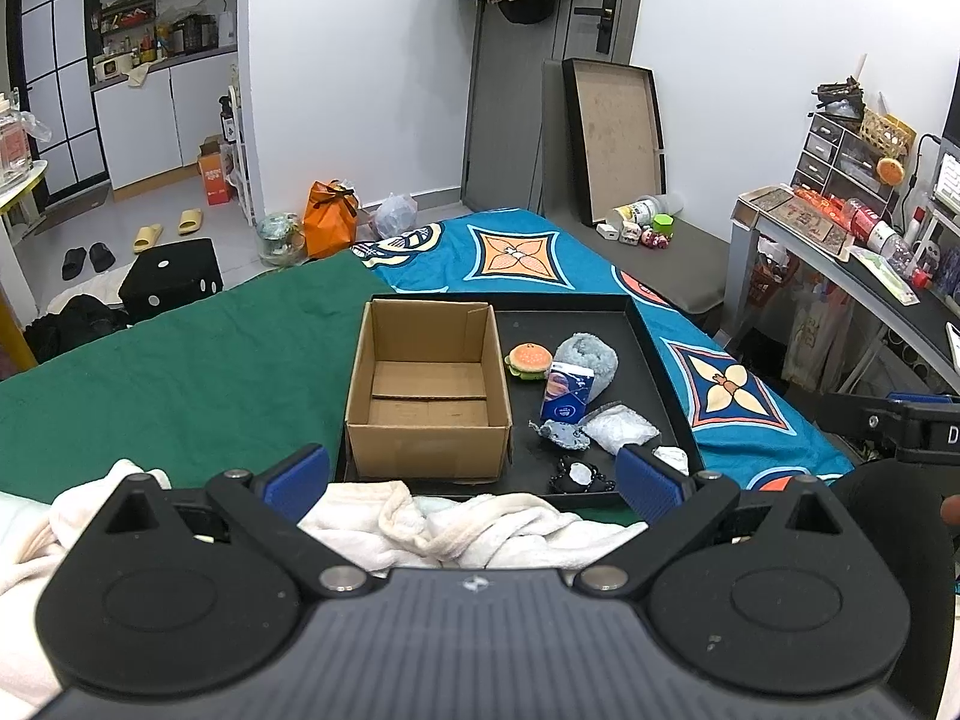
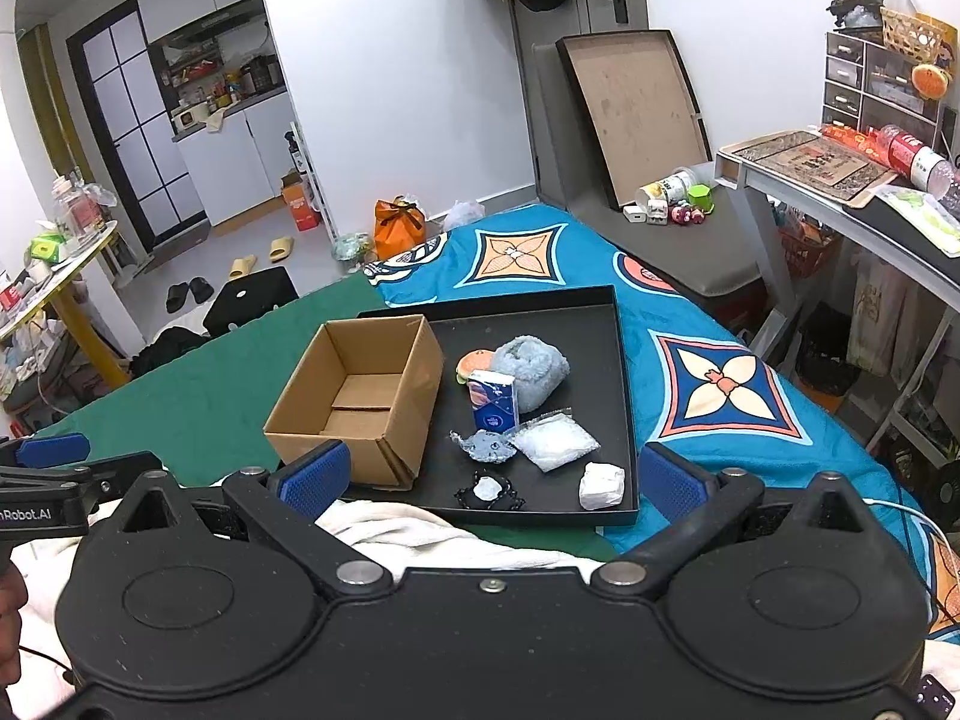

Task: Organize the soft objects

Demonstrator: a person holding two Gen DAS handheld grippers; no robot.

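An empty cardboard box [image 1: 427, 387] [image 2: 360, 396] stands in the left part of a black tray [image 1: 654, 372] [image 2: 618, 360] on the bed. Right of the box lie a burger plush [image 1: 528, 361] [image 2: 471, 365], a fluffy blue-grey roll [image 1: 591, 360] [image 2: 537, 369], a blue tissue pack [image 1: 567, 393] [image 2: 493, 401], a small grey fabric piece [image 1: 561, 433] [image 2: 485, 445], a clear white-filled bag [image 1: 621, 427] [image 2: 555, 441], a black scrunchie [image 1: 579, 476] [image 2: 489, 492] and a white wad [image 2: 602, 485]. My left gripper [image 1: 474, 480] and right gripper [image 2: 492, 483] are open and empty, held short of the tray.
A cream towel [image 1: 456, 525] [image 2: 408, 531] lies bunched right under both grippers. The bed has a green cloth [image 1: 180, 354] on the left and a blue patterned cover [image 1: 738, 396] on the right. A desk [image 2: 840, 198] stands to the right.
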